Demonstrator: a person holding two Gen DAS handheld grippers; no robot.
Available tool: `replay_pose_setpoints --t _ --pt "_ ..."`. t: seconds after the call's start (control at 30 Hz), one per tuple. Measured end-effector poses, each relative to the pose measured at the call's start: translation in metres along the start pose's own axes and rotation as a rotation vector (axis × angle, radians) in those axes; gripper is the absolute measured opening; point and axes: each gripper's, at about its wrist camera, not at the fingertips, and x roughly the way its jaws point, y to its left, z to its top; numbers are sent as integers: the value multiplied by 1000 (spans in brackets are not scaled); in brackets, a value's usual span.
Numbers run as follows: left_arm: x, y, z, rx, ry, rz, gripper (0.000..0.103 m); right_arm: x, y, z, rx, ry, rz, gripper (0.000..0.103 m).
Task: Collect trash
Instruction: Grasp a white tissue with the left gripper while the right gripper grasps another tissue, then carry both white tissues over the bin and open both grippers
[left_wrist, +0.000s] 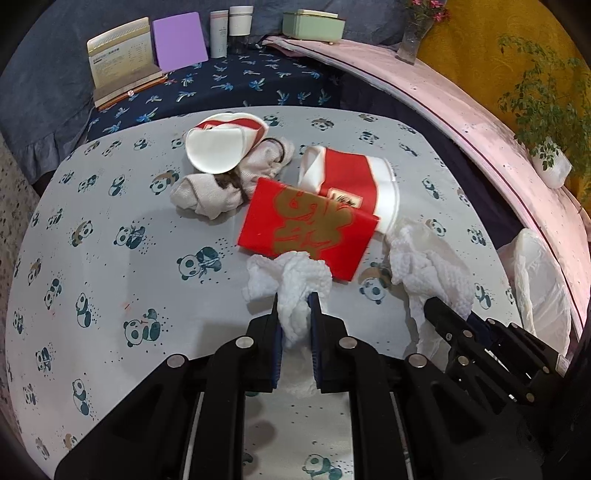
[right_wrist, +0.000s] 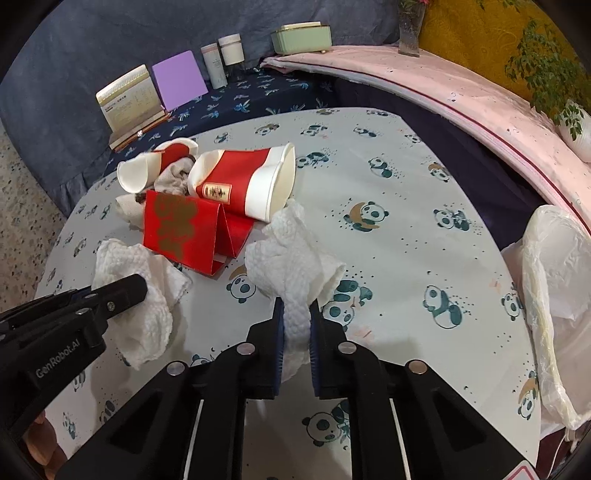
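Left tool (left_wrist: 294, 301): closed down on a crumpled white paper towel (left_wrist: 291, 280), pinched by its near end; the wad trails forward from the tips onto the desk (left_wrist: 110, 229).
Left towel's lie: long axis runs away from the tool, far end touching the red folded card (left_wrist: 306, 225).
Middle heap: two red-and-white paper cups (right_wrist: 243, 177) on their sides, a beige cloth (left_wrist: 221, 184) between them, all beyond both tools.
Right tool (right_wrist: 295, 306): jaws pressed on a second white paper towel (right_wrist: 291, 251), held by its near end; the far end rests against the nearer cup's rim.
Trash bag (right_wrist: 554, 280): white plastic, at the desk's right edge.
Relation that matters: the bag lies to the right of both tools, nearer the right one, so I'd judge the right hand goes first.
Risk: a trailing towel may drag the card.
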Motion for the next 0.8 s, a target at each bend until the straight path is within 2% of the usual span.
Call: replay_pose_setpoints --t 0.43,0.8 --pt "-37 -70 1 113 -64 -40 12 -82 -55 4 84 -159 -33 9" --pt "-57 -149 -11 236 -96 -86 12 -125 -117 -15 174 -217 -98 9"
